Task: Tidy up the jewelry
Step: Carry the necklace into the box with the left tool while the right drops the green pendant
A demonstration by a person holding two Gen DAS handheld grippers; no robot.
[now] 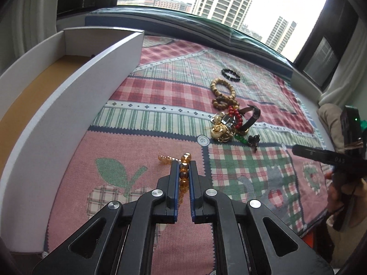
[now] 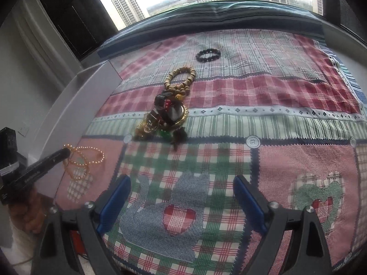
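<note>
Between left tool (image 1: 184, 163) fingers — round amber beads (image 1: 183, 171)

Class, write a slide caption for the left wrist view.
Left hand-held gripper clamps amber bead strand beside white box.

Little lettering can be read. In the left wrist view, pale characters are printed on the black finger of the right gripper (image 1: 325, 155) at the right edge, beside the patchwork checked cloth (image 1: 160, 96); they appear upside down and resemble "045", though this cannot be confirmed. In the right wrist view, a line of small pale print runs along the black finger of the left gripper (image 2: 65, 153), but it is too blurred to be made out.
</note>
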